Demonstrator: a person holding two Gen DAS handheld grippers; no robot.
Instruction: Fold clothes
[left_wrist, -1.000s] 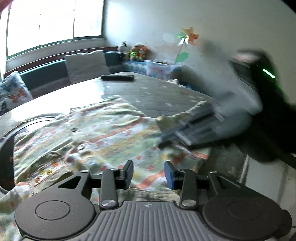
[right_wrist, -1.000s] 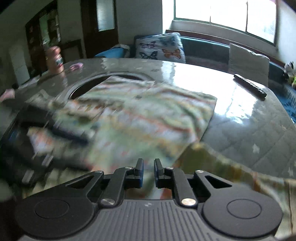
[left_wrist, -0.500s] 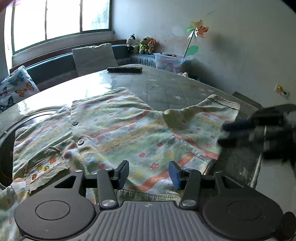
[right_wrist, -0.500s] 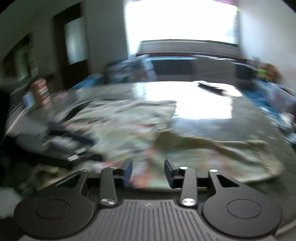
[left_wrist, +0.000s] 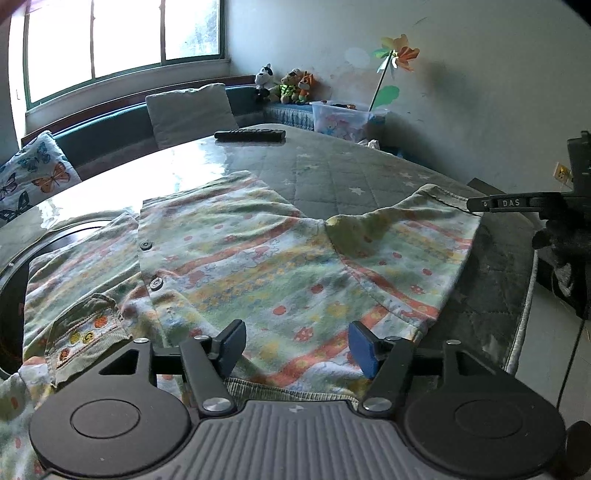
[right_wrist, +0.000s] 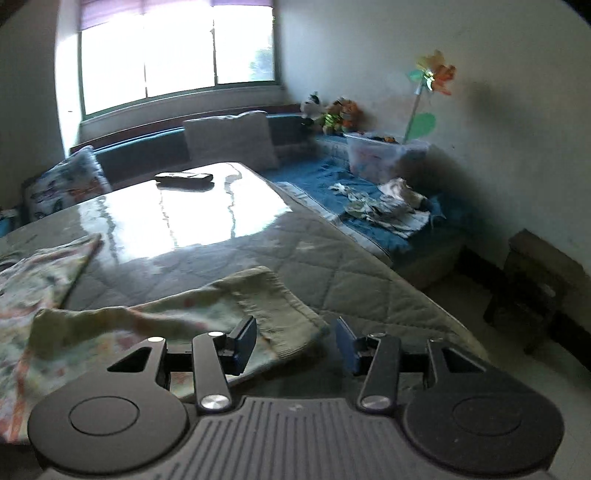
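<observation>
A child's patterned button shirt (left_wrist: 236, 266) lies flat on the quilted table (left_wrist: 351, 173), its sleeve (left_wrist: 413, 240) spread to the right. My left gripper (left_wrist: 295, 347) is open and empty, low over the shirt's near hem. My right gripper (right_wrist: 295, 343) is open and empty just above the sleeve cuff (right_wrist: 273, 314), which lies on the table. The right gripper's body also shows in the left wrist view (left_wrist: 565, 229), beside the sleeve's end.
A black remote (left_wrist: 251, 135) lies at the table's far side. Cushions (left_wrist: 188, 110) line the window bench. A plastic box (right_wrist: 384, 157) and loose clothes (right_wrist: 384, 210) sit on the blue bench at right. The table edge (left_wrist: 521, 317) drops off to the right.
My right gripper opened, let go of the sleeve and swung out to the right. The sleeve now lies spread flat. My left gripper opened wider.
</observation>
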